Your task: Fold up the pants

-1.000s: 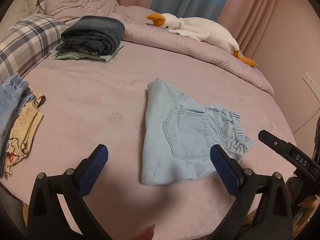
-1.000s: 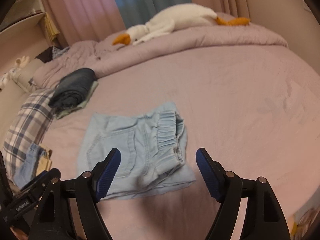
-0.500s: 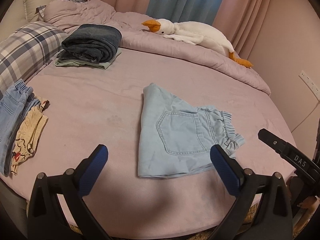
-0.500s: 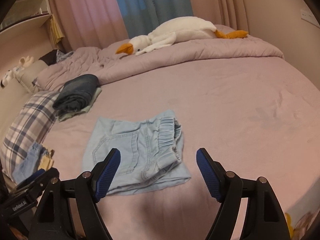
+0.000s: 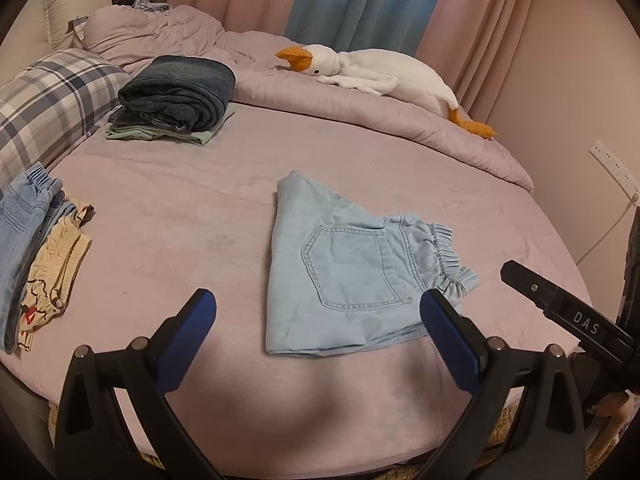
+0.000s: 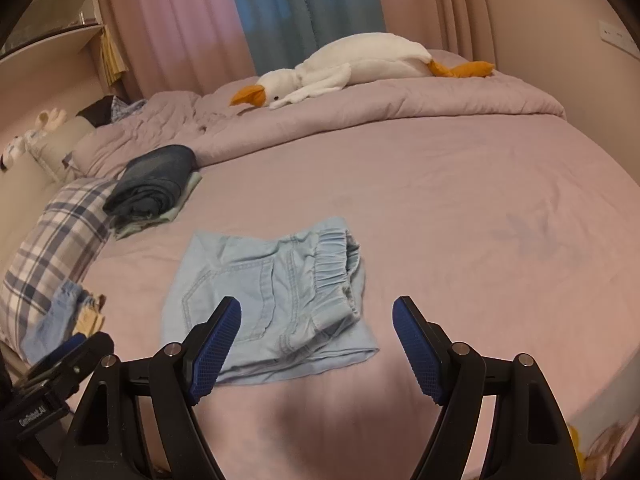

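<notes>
Left to right: the left gripper point(image 5: 318, 322), jaws spread and empty, hovers above the bed's near edge; the folded light-blue denim pants point(image 5: 352, 270) lie flat on the mauve bedsheet point(image 5: 168, 200); the right gripper point(image 6: 316, 334), likewise spread and empty, hovers near the elastic waistband. Risk: a one-layer pinch would pull the fold apart. The under layers are hidden, and the sheet's near edge is cut off.
</notes>
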{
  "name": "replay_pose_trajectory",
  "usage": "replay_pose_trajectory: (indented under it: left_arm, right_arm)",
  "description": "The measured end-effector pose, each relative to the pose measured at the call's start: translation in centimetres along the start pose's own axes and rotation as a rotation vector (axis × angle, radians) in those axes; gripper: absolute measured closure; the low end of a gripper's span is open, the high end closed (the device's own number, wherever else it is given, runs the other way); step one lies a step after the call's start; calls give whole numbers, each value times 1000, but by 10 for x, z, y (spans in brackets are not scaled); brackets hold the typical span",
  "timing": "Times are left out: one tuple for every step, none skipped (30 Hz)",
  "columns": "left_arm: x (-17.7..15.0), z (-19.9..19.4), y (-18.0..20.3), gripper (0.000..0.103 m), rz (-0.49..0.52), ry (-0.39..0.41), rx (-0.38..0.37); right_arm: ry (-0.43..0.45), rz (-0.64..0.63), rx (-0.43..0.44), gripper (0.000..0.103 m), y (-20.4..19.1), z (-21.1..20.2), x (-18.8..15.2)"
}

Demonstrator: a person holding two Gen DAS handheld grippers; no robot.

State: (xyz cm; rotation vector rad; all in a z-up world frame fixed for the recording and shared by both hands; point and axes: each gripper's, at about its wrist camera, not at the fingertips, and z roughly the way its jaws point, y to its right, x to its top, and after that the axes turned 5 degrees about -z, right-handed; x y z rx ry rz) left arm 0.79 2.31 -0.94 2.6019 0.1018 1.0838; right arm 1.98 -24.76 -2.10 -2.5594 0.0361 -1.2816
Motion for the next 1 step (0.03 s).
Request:
replay_pose_trajectory:
  left_arm:
    - [0, 0, 0, 1, 1, 1, 2]
  right_arm:
    - [1, -1, 0, 25, 0, 0, 0]
